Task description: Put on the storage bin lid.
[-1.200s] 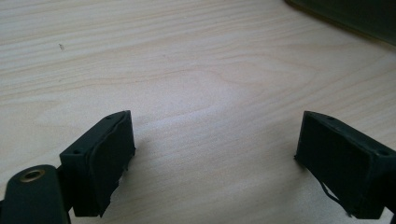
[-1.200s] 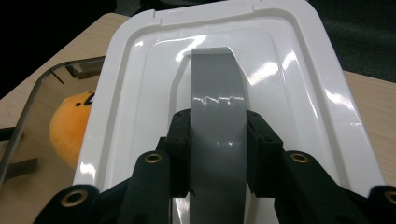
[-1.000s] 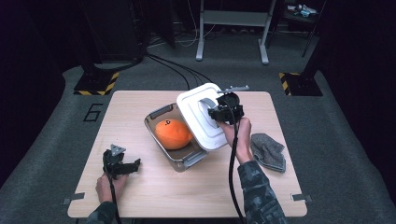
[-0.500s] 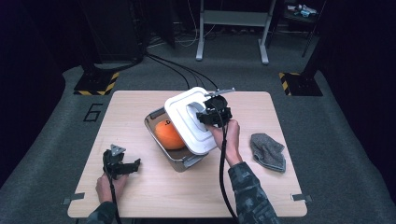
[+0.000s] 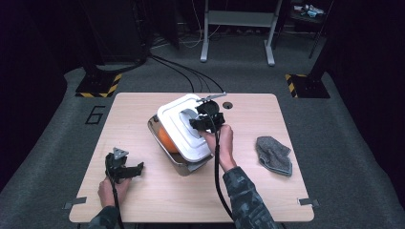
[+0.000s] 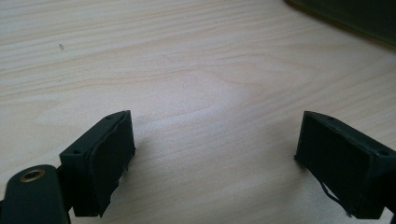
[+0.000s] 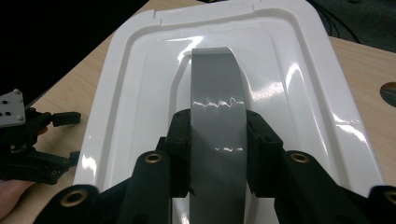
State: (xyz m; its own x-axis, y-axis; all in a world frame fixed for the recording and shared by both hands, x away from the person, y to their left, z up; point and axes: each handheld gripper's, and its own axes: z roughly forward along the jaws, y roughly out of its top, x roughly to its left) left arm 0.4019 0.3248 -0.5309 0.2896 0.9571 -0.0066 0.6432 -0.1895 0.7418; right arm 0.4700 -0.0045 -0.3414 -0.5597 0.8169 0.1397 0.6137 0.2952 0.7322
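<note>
Gripping the grey handle (image 7: 217,116), the right gripper (image 5: 206,120) lowers the white lid (image 5: 184,126) to cover the metal container (image 5: 165,143); the left gripper (image 5: 125,168), near the container, rests wide open and empty.

White lid (image 5: 184,128), grey handle (image 7: 217,121), orange fruit (image 5: 165,138).

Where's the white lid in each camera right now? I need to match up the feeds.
High view: the white lid sits mid-table over the metal container, tilted, held by the right gripper.
Left gripper view: the lid is not in it; bare wooden table between open jaws.
Right gripper view: the lid spans the centre, jaws clamping its grey handle.
Shared landmark: the wooden table.
</note>
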